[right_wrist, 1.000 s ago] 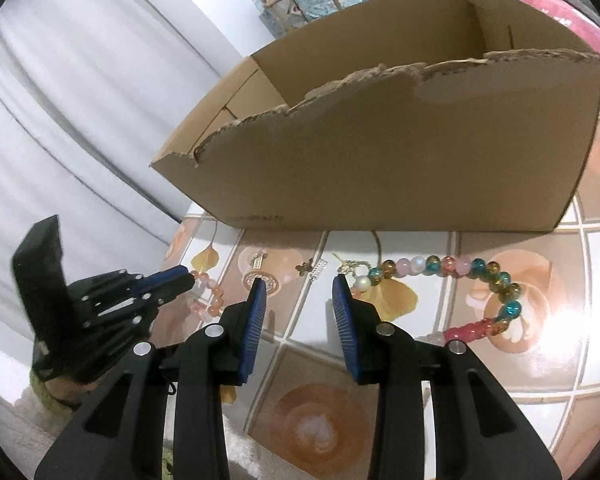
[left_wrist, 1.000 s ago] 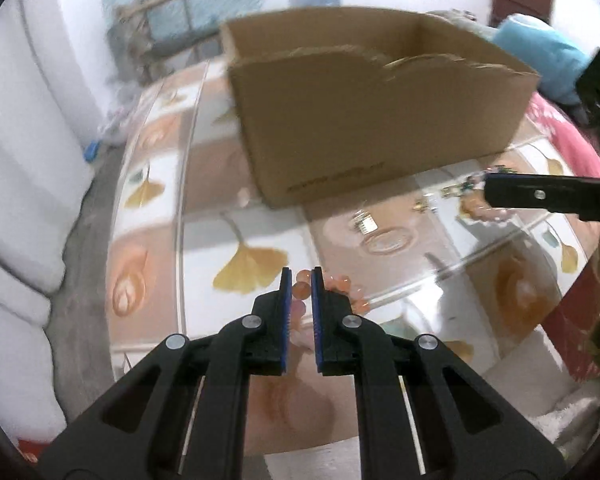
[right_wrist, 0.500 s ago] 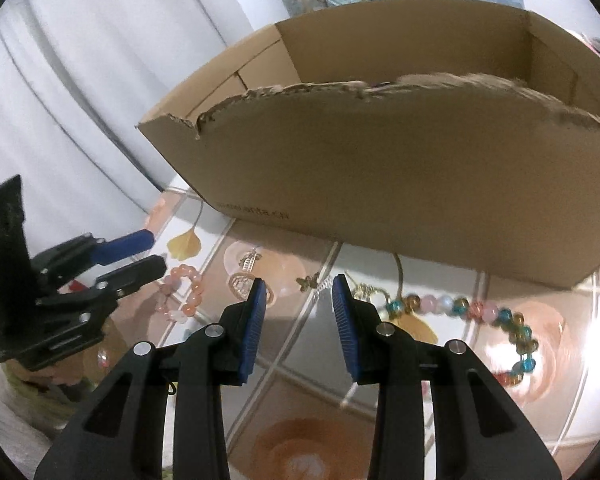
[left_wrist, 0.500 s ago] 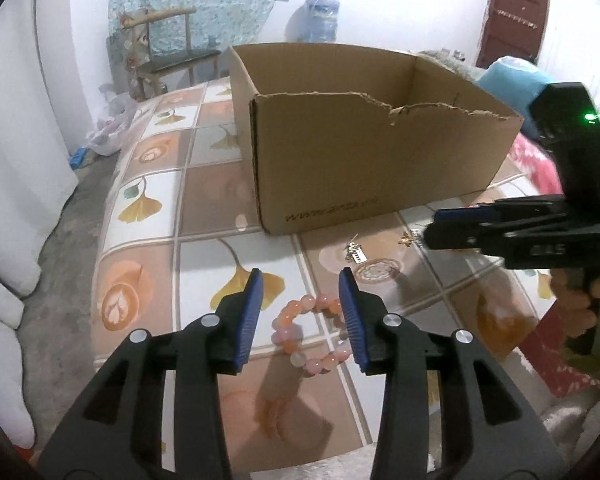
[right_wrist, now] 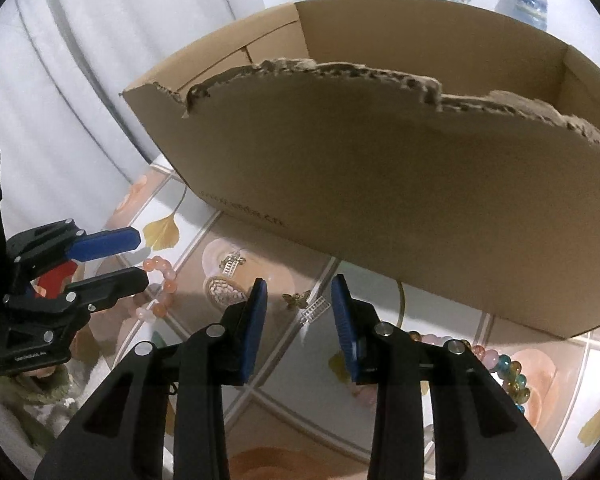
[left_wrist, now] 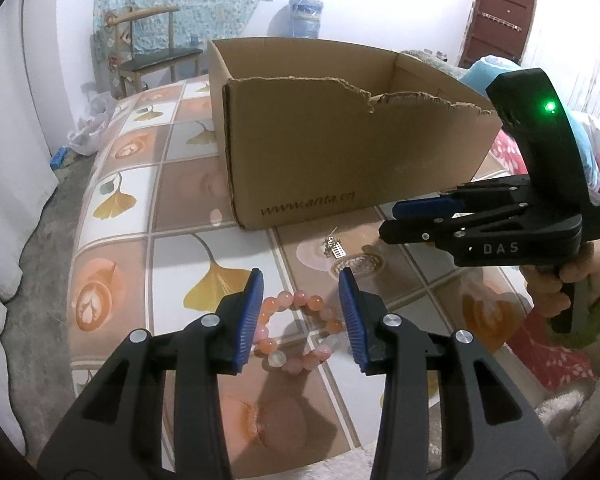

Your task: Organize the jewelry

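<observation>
A pink and orange bead bracelet lies on the tiled table, between the fingers of my open left gripper; the pads do not touch it. My right gripper hovers in front of the cardboard box with its jaws closing. A small gold butterfly charm and a silver ladder earring lie on the table in its gap, untouched. The right gripper also shows at the right of the left wrist view, and the left gripper at the left of the right wrist view, by the pink bracelet.
Another silver earring and an oval mesh piece lie before the box. A multicoloured bead bracelet and a thin gold hoop lie right of my right gripper. The table edge runs close below both grippers; a chair stands behind.
My left gripper went from nearly shut to wide open over the pink bracelet. My right gripper slid left along the box front, away from the multicoloured bracelet to the butterfly charm, and narrowed slightly.
</observation>
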The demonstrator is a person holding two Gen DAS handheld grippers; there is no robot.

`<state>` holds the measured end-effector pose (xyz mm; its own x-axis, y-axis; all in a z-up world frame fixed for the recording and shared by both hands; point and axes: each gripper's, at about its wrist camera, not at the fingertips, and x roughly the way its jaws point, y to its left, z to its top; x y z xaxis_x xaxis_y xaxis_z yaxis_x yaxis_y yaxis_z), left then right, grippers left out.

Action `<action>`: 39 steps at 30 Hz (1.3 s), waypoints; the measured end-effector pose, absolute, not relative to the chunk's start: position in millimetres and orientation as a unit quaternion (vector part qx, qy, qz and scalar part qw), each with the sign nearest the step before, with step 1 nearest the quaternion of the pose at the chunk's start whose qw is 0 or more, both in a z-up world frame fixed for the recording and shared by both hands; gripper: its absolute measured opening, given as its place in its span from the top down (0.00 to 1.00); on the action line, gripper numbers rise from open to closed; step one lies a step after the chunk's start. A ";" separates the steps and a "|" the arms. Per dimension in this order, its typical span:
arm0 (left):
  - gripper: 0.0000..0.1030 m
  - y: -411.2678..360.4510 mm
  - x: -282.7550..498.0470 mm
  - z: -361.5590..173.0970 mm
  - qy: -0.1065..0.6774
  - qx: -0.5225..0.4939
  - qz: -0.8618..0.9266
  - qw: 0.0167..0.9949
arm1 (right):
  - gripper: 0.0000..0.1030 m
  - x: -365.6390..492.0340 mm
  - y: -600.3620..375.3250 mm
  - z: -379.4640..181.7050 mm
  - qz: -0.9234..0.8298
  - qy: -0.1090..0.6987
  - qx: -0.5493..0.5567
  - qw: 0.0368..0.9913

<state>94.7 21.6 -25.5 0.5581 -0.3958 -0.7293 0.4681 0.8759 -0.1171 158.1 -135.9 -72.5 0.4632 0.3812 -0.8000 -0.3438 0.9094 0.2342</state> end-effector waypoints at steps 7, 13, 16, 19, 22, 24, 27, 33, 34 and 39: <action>0.63 20.0 93.9 -25.6 0.403 0.047 -0.245 0.881 | 0.73 158.3 -124.4 -75.4 0.222 0.467 0.002 0.856; 0.64 16.7 91.8 -26.5 0.407 0.047 -0.246 0.878 | 0.80 150.3 -117.6 -75.5 0.233 0.469 -0.019 0.852; 0.64 16.6 91.5 -26.1 0.406 0.047 -0.247 0.878 | 0.80 145.6 -120.7 -74.5 0.236 0.472 -0.016 0.850; 0.63 14.9 91.4 -25.8 0.405 0.049 -0.250 0.878 | 0.80 140.7 -121.2 -75.3 0.236 0.475 -0.009 0.848; 0.64 12.5 92.6 -25.4 0.403 0.046 -0.253 0.879 | 0.80 134.9 -122.2 -75.9 0.237 0.479 0.001 0.845; 0.64 7.3 97.1 -25.6 0.396 0.042 -0.254 0.881 | 0.80 130.9 -122.4 -76.6 0.238 0.480 0.004 0.844; 0.64 -4.7 106.5 -27.3 0.394 0.045 -0.251 0.883 | 0.80 126.7 -121.5 -77.9 0.237 0.481 0.008 0.844; 0.68 -27.2 121.7 -37.9 0.410 0.063 -0.245 0.876 | 0.80 121.6 -128.8 -79.7 0.238 0.479 0.028 0.844; 0.71 -30.1 124.5 -40.9 0.416 0.070 -0.241 0.874 | 0.80 121.0 -129.6 -80.1 0.239 0.478 0.031 0.845; 0.82 -37.0 132.0 -46.6 0.426 0.079 -0.239 0.869 | 0.80 115.2 -144.2 -77.1 0.247 0.473 0.046 0.845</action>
<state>132.0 -37.0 -46.6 0.5228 -0.3482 -0.7781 0.4833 0.8730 -0.0660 115.2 -144.2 -77.1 0.4314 0.4601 -0.7760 -0.3737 0.8741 0.3104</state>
